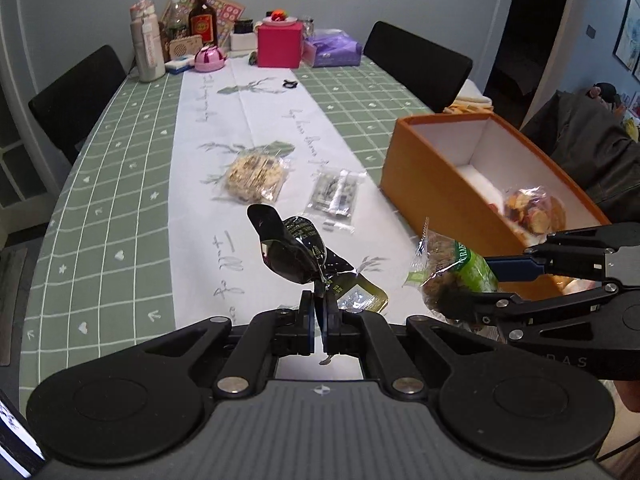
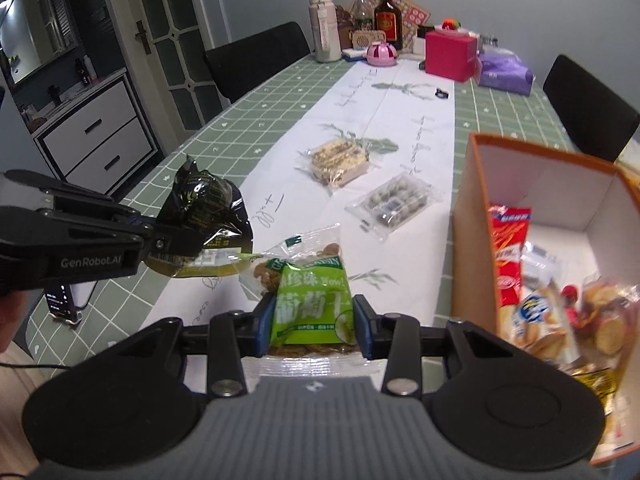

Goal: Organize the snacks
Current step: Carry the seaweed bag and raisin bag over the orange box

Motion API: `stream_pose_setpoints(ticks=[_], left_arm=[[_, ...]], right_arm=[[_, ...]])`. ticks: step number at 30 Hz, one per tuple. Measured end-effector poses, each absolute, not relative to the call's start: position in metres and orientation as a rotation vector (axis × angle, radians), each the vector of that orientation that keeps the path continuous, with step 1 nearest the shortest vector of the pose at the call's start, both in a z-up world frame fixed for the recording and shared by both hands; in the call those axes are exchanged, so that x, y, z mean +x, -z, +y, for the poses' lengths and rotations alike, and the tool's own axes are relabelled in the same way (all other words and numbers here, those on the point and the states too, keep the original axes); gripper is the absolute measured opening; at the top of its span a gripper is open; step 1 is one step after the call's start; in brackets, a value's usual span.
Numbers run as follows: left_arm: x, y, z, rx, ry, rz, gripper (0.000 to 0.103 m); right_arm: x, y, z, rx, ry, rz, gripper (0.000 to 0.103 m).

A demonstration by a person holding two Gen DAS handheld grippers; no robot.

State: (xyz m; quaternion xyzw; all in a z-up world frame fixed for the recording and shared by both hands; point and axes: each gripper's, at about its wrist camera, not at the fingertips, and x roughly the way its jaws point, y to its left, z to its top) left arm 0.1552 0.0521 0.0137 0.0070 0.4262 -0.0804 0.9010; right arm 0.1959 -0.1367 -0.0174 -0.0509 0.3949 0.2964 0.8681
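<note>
The left gripper (image 1: 319, 320) has its fingers (image 1: 306, 322) pressed together on the edge of a black and gold foil snack bag (image 1: 298, 254), which hangs crumpled above the desk (image 1: 120, 200). The right gripper (image 2: 314, 322) has its fingers (image 2: 266, 326) clamped on either side of a green raisin packet (image 2: 310, 302), held off the desk just beside the orange box (image 1: 424, 184). In the left wrist view the green packet sits to the right of the foil bag, near it but apart.

The orange box stands open at the right side of the desk, with white inner walls. Inside lie a red snack packet (image 2: 509, 256), a clear bag of round biscuits (image 2: 608, 320) and other wrapped snacks, blurred.

Further out on the white runner (image 1: 256, 120) lie two snacks well apart from the grippers: a clear pack of nougat-like bars (image 1: 253, 176) and, to its right, a clear pack of small dark sweets (image 1: 335, 196).

At the far end of the desk stand a pink box (image 1: 279, 46), a dark bottle (image 1: 202, 16) and a pale flask (image 1: 147, 44).
</note>
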Motion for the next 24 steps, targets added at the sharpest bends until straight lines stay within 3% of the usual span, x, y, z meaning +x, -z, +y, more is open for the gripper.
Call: stream_pose_setpoints(ticks=[11, 24], left_arm=[[0.183, -0.057, -0.023, 0.089, 0.31, 0.802, 0.003], [0.25, -0.034, -0.119, 0.187, 0.435, 0.844, 0.003]], right_arm=[[0.218, -0.024, -0.194, -0.285, -0.482, 0.78, 0.039], [0.278, 0.0, -0.259, -0.401, -0.331, 0.816, 0.039]])
